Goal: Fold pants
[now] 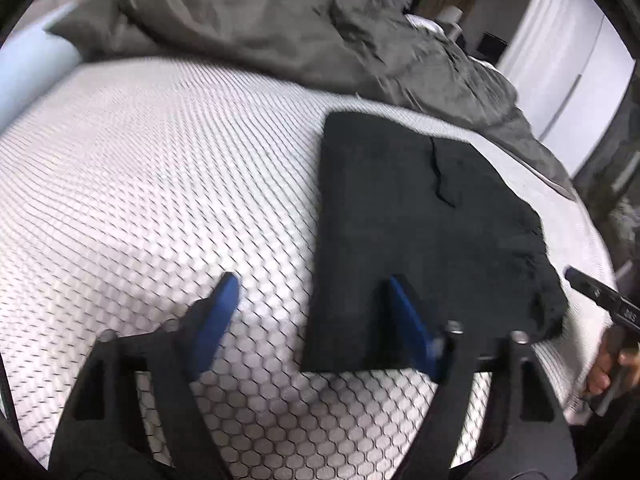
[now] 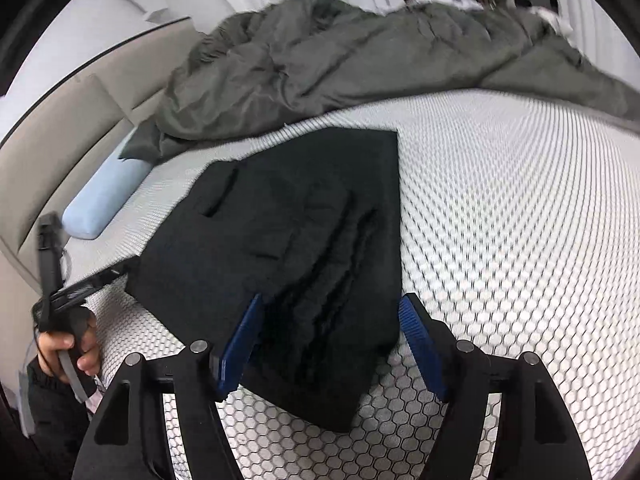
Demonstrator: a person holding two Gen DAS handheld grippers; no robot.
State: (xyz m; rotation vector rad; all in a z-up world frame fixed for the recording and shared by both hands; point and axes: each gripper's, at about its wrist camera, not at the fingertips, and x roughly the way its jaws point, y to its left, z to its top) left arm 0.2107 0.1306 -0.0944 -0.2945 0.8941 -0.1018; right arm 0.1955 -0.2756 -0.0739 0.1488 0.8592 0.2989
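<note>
1. I am looking down the left gripper (image 1: 308,300) and seeing it released, its blue pads spread with nothing clamped; one pad is hanging over the bare mattress (image 1: 160,184), the other over the near edge of the pants (image 1: 420,232).
2. The pants are lying as a compact dark rectangle flat on the honeycomb-patterned mattress, well clear of the rumpled grey duvet (image 1: 300,28) behind, which I judge is giving them room to stay smooth.
3. A pale blue pillow (image 2: 104,204) is sitting at the head of the bed, apart from the work.
4. I am seeing the right gripper (image 2: 332,332) released too, its pads straddling the wrinkled near corner of the pants (image 2: 304,232) without pressing on it.
5. With both grippers let go and the garment resting squared, I am judging the fold close to done, with only that bunched corner perhaps needing smoothing.
</note>
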